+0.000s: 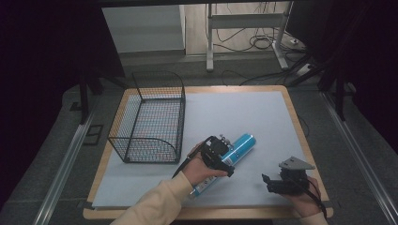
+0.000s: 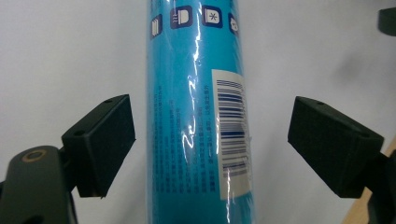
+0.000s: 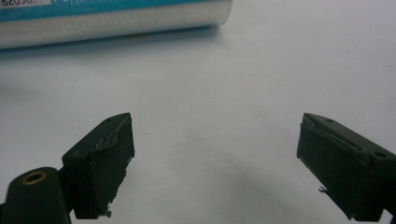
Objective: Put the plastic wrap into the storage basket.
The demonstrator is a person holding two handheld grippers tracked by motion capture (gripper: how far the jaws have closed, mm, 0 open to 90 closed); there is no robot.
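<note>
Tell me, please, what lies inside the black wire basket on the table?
Nothing visible: through the wire basket only the white table sheet shows. The blue tube lies outside it, between the open left claw's jaws.

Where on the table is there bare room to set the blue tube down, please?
The widest free patch is the far right of the white sheet, between the wire basket and the table's right edge. It is crowded near the front, where the left gripper straddles the blue tube and the right gripper rests.
</note>
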